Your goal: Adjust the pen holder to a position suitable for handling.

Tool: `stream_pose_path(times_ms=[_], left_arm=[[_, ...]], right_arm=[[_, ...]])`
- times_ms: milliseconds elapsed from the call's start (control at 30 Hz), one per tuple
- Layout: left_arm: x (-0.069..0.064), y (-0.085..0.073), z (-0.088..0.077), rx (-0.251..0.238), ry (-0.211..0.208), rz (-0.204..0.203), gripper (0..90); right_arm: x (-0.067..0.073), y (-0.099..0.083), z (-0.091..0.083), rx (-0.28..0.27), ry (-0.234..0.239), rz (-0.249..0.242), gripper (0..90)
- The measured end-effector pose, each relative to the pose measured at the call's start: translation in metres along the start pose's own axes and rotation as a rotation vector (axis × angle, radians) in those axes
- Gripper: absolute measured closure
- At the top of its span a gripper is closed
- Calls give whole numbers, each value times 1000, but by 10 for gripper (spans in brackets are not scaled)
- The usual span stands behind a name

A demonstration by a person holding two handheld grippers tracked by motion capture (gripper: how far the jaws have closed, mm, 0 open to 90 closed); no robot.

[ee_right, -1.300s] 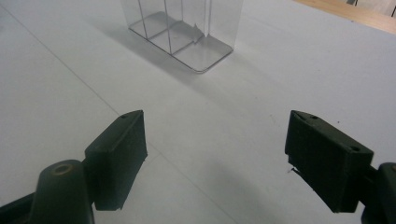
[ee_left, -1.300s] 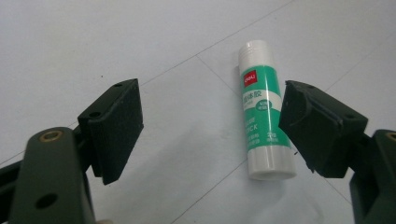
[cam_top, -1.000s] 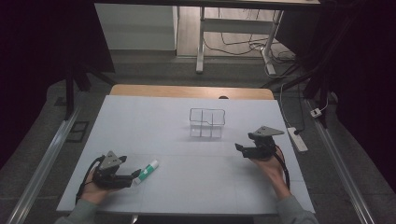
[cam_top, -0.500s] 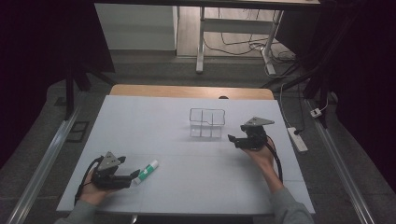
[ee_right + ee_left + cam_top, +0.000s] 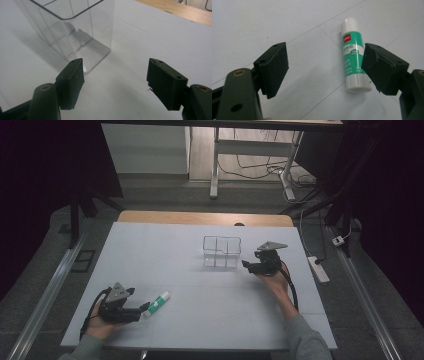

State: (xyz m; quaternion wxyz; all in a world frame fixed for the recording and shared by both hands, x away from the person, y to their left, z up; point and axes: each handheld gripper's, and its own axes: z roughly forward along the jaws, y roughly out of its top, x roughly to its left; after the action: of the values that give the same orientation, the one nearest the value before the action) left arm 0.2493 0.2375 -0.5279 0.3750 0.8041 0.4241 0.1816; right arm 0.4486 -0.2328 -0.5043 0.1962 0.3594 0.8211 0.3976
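Table (image 5: 165,250), white top w/ a wooden strip along the far edge, seen from the high view: left gripper (image 5: 142,308) sits near the front left corner in the person's left hand (image 5: 97,326), pointing right at a glue stick (image 5: 157,303) lying flat just beside its tips. Clear plastic organizer (image 5: 221,252) w/ inner dividers stands upright past mid-table, right of centre. Right gripper (image 5: 246,265) is held in the right hand (image 5: 273,281) just beside the organizer's right front corner, grey plate on top, cable trailing back along the forearm. Left gripper view: jaws wide apart, nothing between the pads; glue stick (image 5: 353,54), green label, white cap pointing away, lies on the table ahead, its base close to the pad at right (image 5: 380,68), can't tell if touching. Right gripper view: jaws spread wide, holding nothing; organizer (image 5: 75,30) stands at upper left, its near corner just beyond the left-hand pad (image 5: 72,80), bare table betw. the pads.
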Motion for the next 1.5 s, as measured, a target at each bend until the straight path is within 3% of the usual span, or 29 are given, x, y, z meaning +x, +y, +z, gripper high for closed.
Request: stream_pose_path(times_ms=[33,200,333,367,400,500,1100,1233,1500], left_arm=[[0,0,0,0,0,0,214],[3,-1,-2,-7,7,-12,215],[3,-1,-2,-6,8,-10,215],[3,-1,-2,-5,7,-10,215],[3,-1,-1,-4,6,-7,214],[2,-1,-1,1,8,-3,214],[1,-2,1,8,14,7,214],[1,-2,1,10,13,8,214],[1,-2,1,13,15,8,213]], right_arm=[[0,0,0,0,0,0,307],[-4,4,7,3,-21,13,477],[-2,7,12,8,-37,-12,650],[-2,7,12,8,-37,-12,650],[0,8,15,-4,-34,-10,753],[2,8,17,7,-33,-16,884],[13,12,26,29,2,-33,894],[17,14,28,37,-26,-52,894],[20,16,28,43,-14,-42,894]])
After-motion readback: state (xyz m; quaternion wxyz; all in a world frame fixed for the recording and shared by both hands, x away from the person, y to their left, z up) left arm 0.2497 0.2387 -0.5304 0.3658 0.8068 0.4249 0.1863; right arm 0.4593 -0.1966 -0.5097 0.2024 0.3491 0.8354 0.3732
